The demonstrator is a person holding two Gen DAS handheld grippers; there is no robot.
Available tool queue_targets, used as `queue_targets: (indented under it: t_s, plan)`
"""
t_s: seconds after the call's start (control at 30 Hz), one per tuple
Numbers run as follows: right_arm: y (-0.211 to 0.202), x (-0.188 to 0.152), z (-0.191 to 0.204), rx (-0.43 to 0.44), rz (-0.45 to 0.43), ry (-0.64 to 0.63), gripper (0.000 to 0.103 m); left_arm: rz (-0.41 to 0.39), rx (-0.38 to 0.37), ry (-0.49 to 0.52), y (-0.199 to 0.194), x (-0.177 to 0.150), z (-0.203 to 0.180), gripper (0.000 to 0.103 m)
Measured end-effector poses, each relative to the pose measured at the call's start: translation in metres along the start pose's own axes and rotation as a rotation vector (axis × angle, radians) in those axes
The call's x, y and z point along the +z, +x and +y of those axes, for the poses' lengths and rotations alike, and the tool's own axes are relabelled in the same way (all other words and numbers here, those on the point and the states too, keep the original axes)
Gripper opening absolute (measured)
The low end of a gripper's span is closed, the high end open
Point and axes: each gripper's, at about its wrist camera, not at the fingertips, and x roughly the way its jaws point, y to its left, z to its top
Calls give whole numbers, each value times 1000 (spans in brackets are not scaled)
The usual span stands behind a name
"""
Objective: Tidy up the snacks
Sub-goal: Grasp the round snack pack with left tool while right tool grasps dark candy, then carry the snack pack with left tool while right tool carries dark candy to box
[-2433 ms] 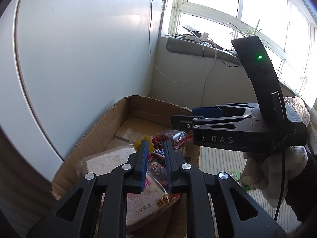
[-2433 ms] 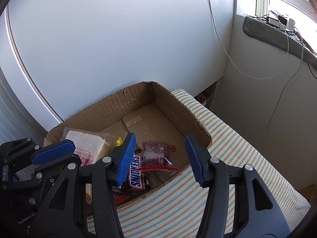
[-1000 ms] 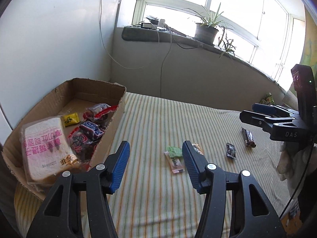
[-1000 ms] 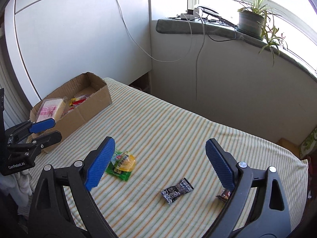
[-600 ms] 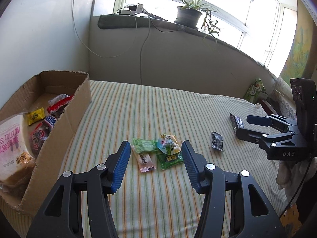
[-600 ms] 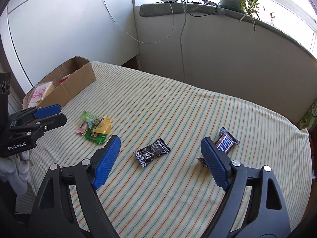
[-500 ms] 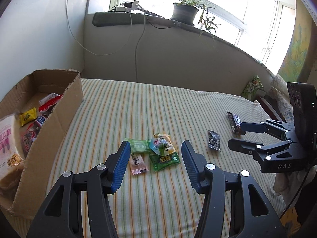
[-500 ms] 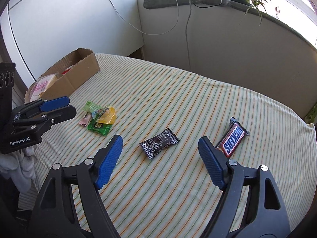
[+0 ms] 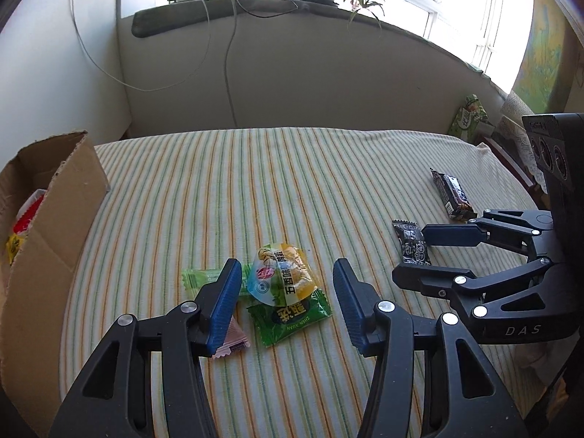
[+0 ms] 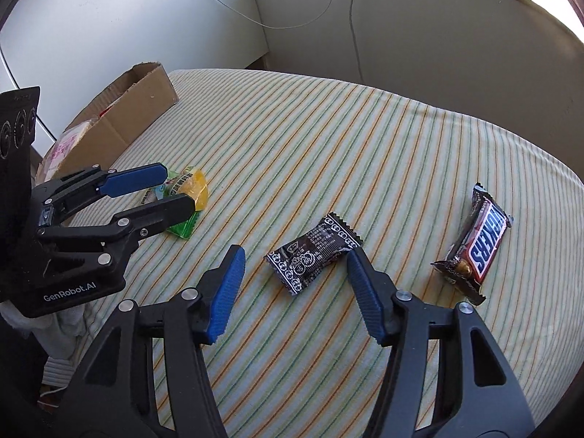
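Now, step: we are reaching for loose snacks, nothing lifted yet.
Left target: the yellow-topped packet [image 9: 283, 277] lies on a green packet [image 9: 292, 315], straight ahead between the spread fingers of our left gripper [image 9: 288, 292], which holds nothing.
Right target: the black patterned packet [image 10: 314, 252] lies just ahead of our right gripper [image 10: 295, 284], also spread and holding nothing.
Neighbours: a light green packet [image 9: 199, 278] and a pink packet [image 9: 233, 343] sit partly behind our left finger; the Snickers bar [image 10: 478, 242] lies off to the right of the right gripper.
Destination: the cardboard box [image 9: 54, 200] stands to the far left of both grippers, on the striped cloth [image 9: 255, 182].
Next move: we judge each gripper must drop around its packet and close; the stacked packets may slide apart.
Left view only: red and yellow wrappers inside the box, and the pink packet.
Right view only: the Snickers label, and a pale bag in the box's near end.
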Motion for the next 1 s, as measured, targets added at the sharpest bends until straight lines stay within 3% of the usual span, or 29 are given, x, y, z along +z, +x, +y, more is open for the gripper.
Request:
queue_targets:
  t_s: [0.17, 0.43, 1.0]
  plan:
    - [7, 4, 8, -37, -5, -28, 61, 14, 5, 3, 5, 2, 2, 40]
    - [7, 1, 9, -119, -26, -48, 29, 13, 8, 7, 8, 1, 3, 31]
    - [-7, -1, 5, -97, -58, -19, 27, -83, 10, -22, -24, -3, 13, 31]
